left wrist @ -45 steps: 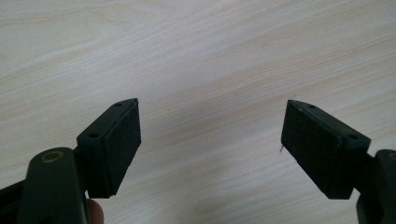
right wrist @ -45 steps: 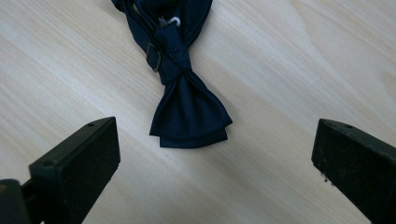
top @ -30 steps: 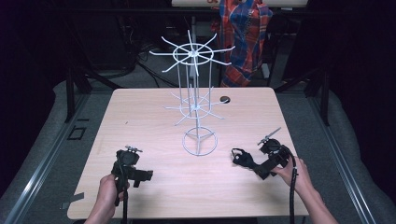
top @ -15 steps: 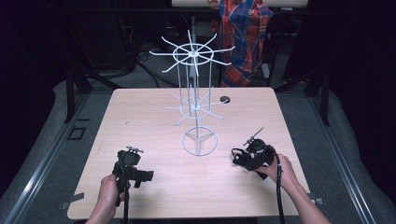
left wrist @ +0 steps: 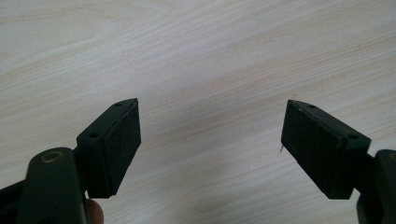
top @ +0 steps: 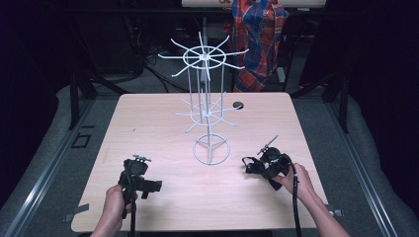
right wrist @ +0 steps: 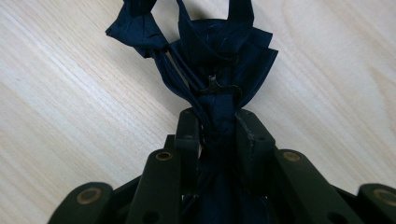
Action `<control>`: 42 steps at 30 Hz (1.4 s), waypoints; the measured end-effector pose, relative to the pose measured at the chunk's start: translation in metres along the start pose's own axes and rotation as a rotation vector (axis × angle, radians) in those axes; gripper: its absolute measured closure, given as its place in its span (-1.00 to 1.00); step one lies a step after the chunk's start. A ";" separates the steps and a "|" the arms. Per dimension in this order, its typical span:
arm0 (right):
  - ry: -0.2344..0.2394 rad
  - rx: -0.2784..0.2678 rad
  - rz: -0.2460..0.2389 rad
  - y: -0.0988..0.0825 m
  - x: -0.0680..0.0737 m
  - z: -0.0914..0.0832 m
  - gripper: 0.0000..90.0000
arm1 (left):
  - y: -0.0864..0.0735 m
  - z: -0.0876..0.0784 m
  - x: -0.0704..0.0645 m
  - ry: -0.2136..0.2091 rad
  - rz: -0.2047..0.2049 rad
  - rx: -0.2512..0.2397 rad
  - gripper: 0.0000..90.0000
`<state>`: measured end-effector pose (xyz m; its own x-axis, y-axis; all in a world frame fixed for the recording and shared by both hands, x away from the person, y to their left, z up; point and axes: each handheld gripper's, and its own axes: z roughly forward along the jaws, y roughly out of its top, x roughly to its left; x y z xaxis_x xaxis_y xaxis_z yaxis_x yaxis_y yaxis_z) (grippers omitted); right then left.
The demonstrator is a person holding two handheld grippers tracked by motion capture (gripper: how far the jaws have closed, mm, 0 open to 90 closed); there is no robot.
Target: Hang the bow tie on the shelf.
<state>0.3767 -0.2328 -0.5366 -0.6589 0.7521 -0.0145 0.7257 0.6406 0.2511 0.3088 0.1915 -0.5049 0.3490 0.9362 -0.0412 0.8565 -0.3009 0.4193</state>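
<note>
A dark blue fabric piece (top: 250, 166), bunched like a bow tie (right wrist: 219, 51), lies on the wooden table right of the rack's base. My right gripper (top: 260, 166) lies low over the table, and its jaws have just been closing. They now pinch the fabric's narrow middle (right wrist: 218, 135). My left gripper (top: 142, 183) is held at the front left of the table. Its jaws stand wide apart over bare wood (left wrist: 210, 144), with nothing between them.
A white wire spinner rack (top: 205, 108) with two tiers of hooks stands mid-table on a ring base (top: 211, 150). A dark round hole (top: 238, 104) sits near the table's far edge (top: 148, 96). A plaid-clad person (top: 259, 39) stands beyond.
My right gripper slid left and a little down onto the dark fabric, and its jaws went from open to closed on it. The left gripper stayed where it was.
</note>
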 end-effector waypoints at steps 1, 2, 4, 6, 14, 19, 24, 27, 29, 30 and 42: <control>-0.011 -0.008 -0.005 0.000 0.000 -0.001 0.62 | 0.000 0.000 0.000 0.000 0.000 0.000 -0.56; -0.008 -0.015 -0.005 -0.001 0.000 -0.002 0.62 | 0.000 0.000 0.000 0.001 -0.002 -0.001 -0.56; -0.010 0.019 -0.030 0.001 -0.001 -0.005 0.62 | 0.000 0.000 0.000 0.002 -0.004 0.000 -0.55; -0.012 -0.008 -0.009 0.000 0.000 -0.005 0.62 | 0.000 -0.001 0.000 0.000 -0.002 -0.001 -0.55; -0.001 -0.061 -0.004 -0.002 0.000 -0.012 0.62 | 0.000 0.000 0.001 0.001 -0.006 -0.002 -0.55; 0.002 -0.074 -0.011 -0.002 -0.001 -0.017 0.62 | -0.001 0.000 0.001 0.002 -0.008 -0.001 -0.55; 0.011 -0.097 0.000 -0.004 -0.001 -0.018 0.62 | -0.001 -0.001 0.001 0.002 -0.007 -0.004 -0.56; 0.006 -0.097 -0.009 -0.004 -0.001 -0.022 0.62 | -0.002 -0.001 0.001 0.003 -0.008 -0.003 -0.56; 0.009 -0.107 -0.017 -0.005 -0.001 -0.025 0.62 | -0.002 -0.001 0.001 0.004 -0.011 -0.003 -0.55; 0.004 -0.121 -0.011 -0.006 0.000 -0.026 0.62 | -0.002 -0.001 0.001 0.004 -0.011 -0.003 -0.56; 0.016 -0.187 -0.005 -0.006 0.000 -0.039 0.62 | -0.002 -0.001 0.002 0.003 -0.011 -0.002 -0.56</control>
<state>0.3647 -0.2424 -0.5005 -0.6667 0.7453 -0.0012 0.6738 0.6035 0.4264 0.3079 0.1941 -0.5049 0.3386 0.9400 -0.0426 0.8594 -0.2906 0.4207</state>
